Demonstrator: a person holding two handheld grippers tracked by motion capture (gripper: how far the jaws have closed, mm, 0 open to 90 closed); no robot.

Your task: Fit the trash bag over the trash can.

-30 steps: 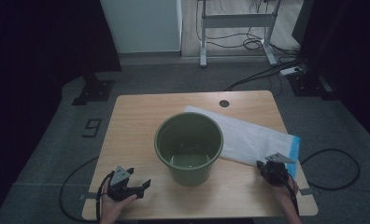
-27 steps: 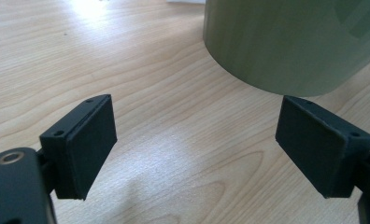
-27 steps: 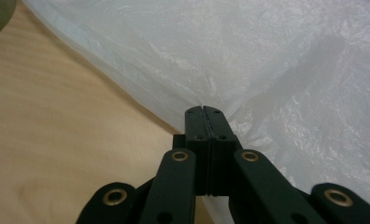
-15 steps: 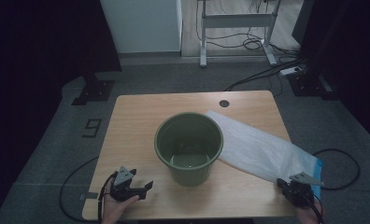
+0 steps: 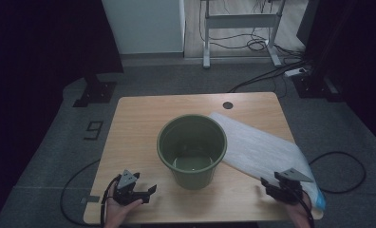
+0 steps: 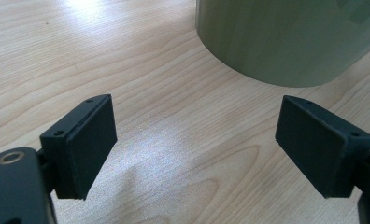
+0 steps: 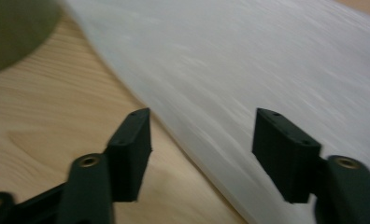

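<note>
- Right gripper (image 5: 277, 187) sits at the near right corner of the wooden table (image 5: 138, 123), and its jaws have just been opening; they stand apart now, released, pressing on nothing.
- In the right gripper view, the right gripper (image 7: 199, 140) has the near edge of the white bag (image 7: 248, 74) running between its jaws, but the bag lies flat on the wood and the pads stand clear of it on either side.
- From the high view, the white bag (image 5: 267, 147) lies slantwise across the right half of the table, its far end tucked behind the green bucket (image 5: 192, 149), its near end reaching the right corner, where a strip of blue shows at its tip, just beside the right gripper.
- The green bucket stands upright in the middle of the table, mouth open upward, a pale patch showing on its floor.
- Left gripper (image 5: 143, 194) rests at the near left corner, well apart from the bag.
- In the left gripper view, the left gripper (image 6: 197, 140) has its jaws spread wide over bare wood, nothing between them, with the green bucket (image 6: 286, 37) standing just ahead of them and apart from both pads.
</note>
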